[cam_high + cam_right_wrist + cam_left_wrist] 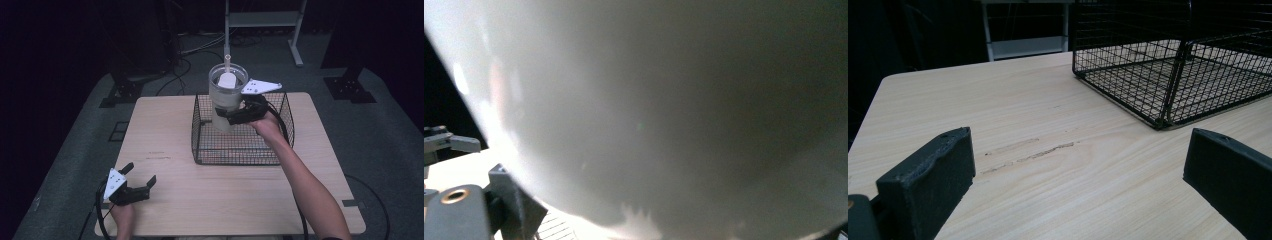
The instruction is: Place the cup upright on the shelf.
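High view first: we hold a tall frosted tumbler with a clear lid and a straw in our right gripper, whose jaws are closed around the cup's lower body. The tumbler is upright, above the far left part of the black wire basket, its base down between the basket's walls; whether it touches the basket floor we cannot tell. We judge that we are in the carrying step, either lowering the tumbler into the basket or lifting it out; a single moment does not settle which. If it is going in, the next move calls for keeping it vertical, bringing it straight down until the base sits flat on the mesh, and only then spreading the jaws, with the straw and lid kept away from the basket's far rim. If it is coming out, the base must rise over the rim before we move sideways. Our left gripper is idle, well apart from the basket on its near left side, low over the wooden table, its jaws spread wide with nothing between them. From the left gripper view the basket's near corner stands ahead, and a faint scuff in the wood lies between it and us. Right gripper view: the tumbler's pale wall sits very close. We can read no brand, label or writing anywhere on the tumbler, basket or table.
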A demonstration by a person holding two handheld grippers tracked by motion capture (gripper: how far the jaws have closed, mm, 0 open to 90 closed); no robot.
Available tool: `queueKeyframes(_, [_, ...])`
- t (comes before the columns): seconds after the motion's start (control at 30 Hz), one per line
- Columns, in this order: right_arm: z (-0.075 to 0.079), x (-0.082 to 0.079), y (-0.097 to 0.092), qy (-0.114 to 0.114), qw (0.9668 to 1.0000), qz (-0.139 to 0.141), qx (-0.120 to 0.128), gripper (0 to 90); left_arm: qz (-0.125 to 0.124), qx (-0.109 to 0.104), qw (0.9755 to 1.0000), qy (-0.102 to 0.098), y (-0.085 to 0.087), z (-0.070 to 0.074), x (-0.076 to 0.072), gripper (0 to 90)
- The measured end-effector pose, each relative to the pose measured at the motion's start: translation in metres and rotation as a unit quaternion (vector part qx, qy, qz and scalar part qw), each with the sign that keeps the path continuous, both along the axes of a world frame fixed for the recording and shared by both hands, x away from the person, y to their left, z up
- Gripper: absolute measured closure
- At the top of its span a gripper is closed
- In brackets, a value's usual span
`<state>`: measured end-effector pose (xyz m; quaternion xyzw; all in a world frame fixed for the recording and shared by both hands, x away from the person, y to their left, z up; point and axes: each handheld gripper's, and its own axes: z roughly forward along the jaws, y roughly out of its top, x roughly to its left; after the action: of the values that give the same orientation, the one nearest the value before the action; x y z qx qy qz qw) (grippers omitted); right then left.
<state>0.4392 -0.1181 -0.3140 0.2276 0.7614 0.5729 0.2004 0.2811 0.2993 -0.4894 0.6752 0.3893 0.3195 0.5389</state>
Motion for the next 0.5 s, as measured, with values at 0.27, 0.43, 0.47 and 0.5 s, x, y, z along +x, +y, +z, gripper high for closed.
queueKeyframes(0.27, [-0.016, 0.017, 0.003, 0.014, 0.9999, 0.004, 0.005, 9.4, -0.001, 0.000, 1.0000, 0.000, 0.000, 0.000, 0.000, 0.0])
queueKeyframes(0.43, [-0.026, 0.026, 0.007, 0.018, 0.9998, 0.005, 0.008, 9.4, -0.001, 0.001, 1.0000, -0.002, 0.001, 0.000, 0.000, 0.0])
queueKeyframes(0.47, [-0.028, 0.028, 0.008, 0.018, 0.9998, 0.006, 0.006, 9.4, -0.001, 0.001, 1.0000, -0.002, 0.001, 0.000, 0.000, 0.0])
queueKeyframes(0.5, [-0.029, 0.029, 0.009, 0.021, 0.9998, 0.005, 0.005, 9.4, -0.001, 0.001, 1.0000, -0.002, 0.001, 0.000, 0.000, 0.0])
